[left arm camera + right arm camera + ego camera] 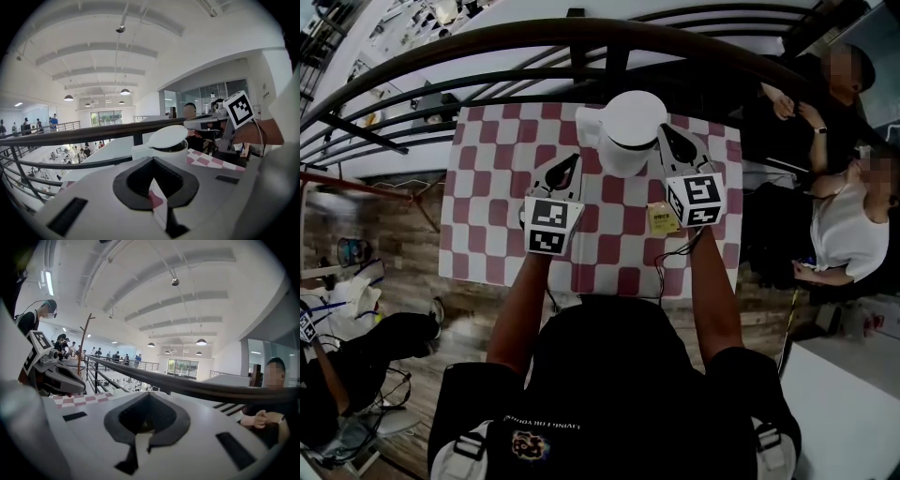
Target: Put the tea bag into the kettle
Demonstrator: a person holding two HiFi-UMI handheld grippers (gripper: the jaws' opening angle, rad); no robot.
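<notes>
A square table under a red-and-white chequered cloth [487, 225] stands against a black metal railing [487, 42] at its 12 o'clock edge. The white plastic kettle with a round lid [628, 127] sits at the far middle of the cloth, its spout toward 9 o'clock. In the left gripper view the kettle [168, 140] rises just ahead, with a dark gap showing under the lid. The small yellow square tea bag [662, 220] lies flat on the cloth at about 5 o'clock of the kettle, apart from it, and just at 9 o'clock of the right gripper's marker cube [698, 199]. The left gripper [568, 161] [152, 187] points toward the kettle from its 7 o'clock, jaws drawn together with only a thin slit through which the chequered cloth shows, nothing held. The right gripper [667, 133] [145, 423] reaches along the kettle's 3 o'clock side. Its jaws are likewise pressed together and empty, and whether it touches the kettle cannot be told. A thin black cable [675, 251] trails over the cloth at 6 o'clock of the tea bag. Two seated people [844, 216] are at 3 o'clock of the table.
</notes>
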